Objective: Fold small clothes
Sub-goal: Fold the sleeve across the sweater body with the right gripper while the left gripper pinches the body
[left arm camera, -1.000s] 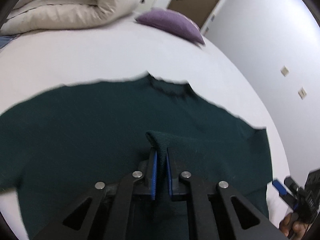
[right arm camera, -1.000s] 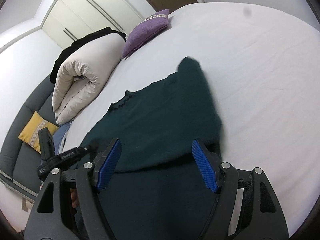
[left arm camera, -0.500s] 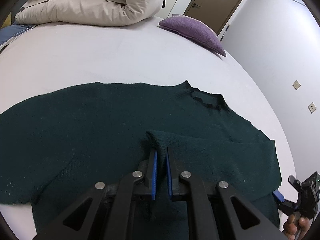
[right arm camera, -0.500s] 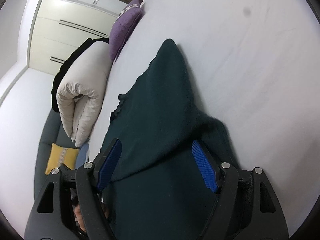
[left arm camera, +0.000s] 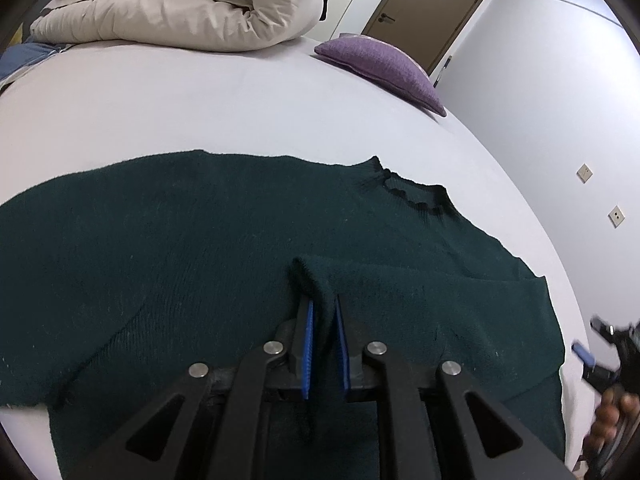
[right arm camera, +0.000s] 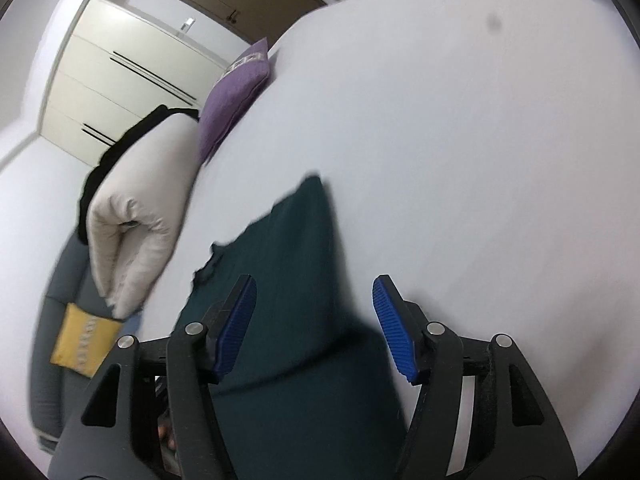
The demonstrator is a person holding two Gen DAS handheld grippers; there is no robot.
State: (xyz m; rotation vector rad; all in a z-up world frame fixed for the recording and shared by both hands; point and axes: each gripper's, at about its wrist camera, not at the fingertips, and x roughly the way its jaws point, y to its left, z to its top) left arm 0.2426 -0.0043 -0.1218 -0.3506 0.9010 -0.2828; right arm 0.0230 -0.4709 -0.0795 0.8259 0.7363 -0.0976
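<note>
two claws | left claw (left arm camera: 323, 322) pinching sweater (left arm camera: 200, 232) fold | right claw (right arm camera: 314, 320) closing, unclamped over sweater

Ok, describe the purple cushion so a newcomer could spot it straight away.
Start from the wide white bed and look to its far side, toward the brown door. The purple cushion lies there at the bed's edge, just right of the rolled cream duvet. It is the only purple thing in the room; the yellow cushion sits on the grey sofa, off the bed.
</note>
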